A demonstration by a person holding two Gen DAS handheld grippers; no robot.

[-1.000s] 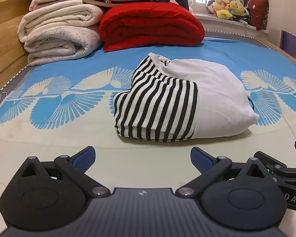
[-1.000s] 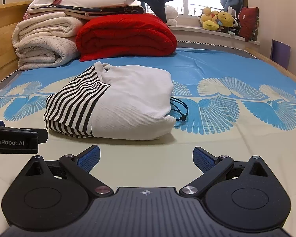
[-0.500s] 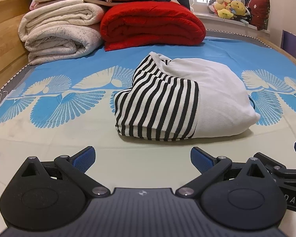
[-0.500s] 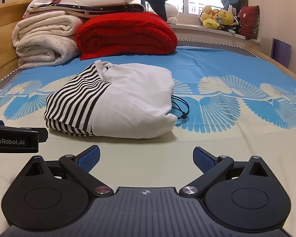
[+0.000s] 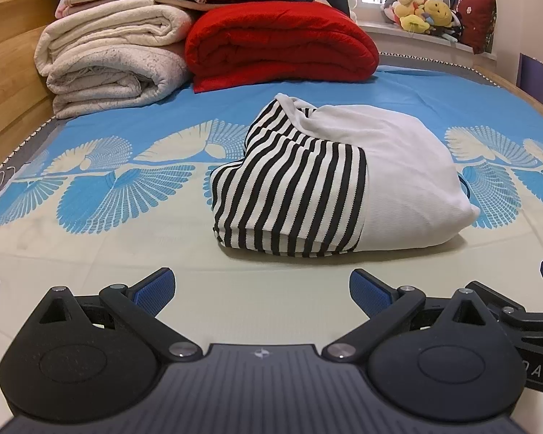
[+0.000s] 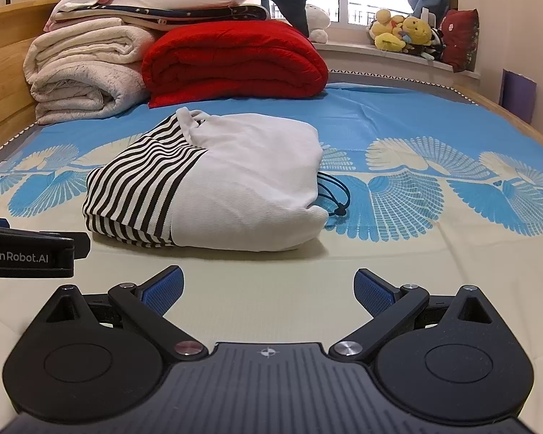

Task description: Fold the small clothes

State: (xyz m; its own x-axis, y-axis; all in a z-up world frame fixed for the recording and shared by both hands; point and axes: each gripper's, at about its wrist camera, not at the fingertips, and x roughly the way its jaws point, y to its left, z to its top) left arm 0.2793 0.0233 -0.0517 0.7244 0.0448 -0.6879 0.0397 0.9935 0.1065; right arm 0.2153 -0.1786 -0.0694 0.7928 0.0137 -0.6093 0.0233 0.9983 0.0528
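Both grippers are creeping a little closer to the folded garment [image 5: 340, 184]: it is growing slightly larger at the centre of the left wrist frame and sitting a touch higher, left of centre, in the right wrist frame.

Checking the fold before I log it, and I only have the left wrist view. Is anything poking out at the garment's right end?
Observer: Yes. A black drawstring loops out from under the white end of the folded garment onto the bed sheet.
Operator: Is the right gripper holding anything?
Observer: No. The right gripper is open and empty, short of the garment's near edge.
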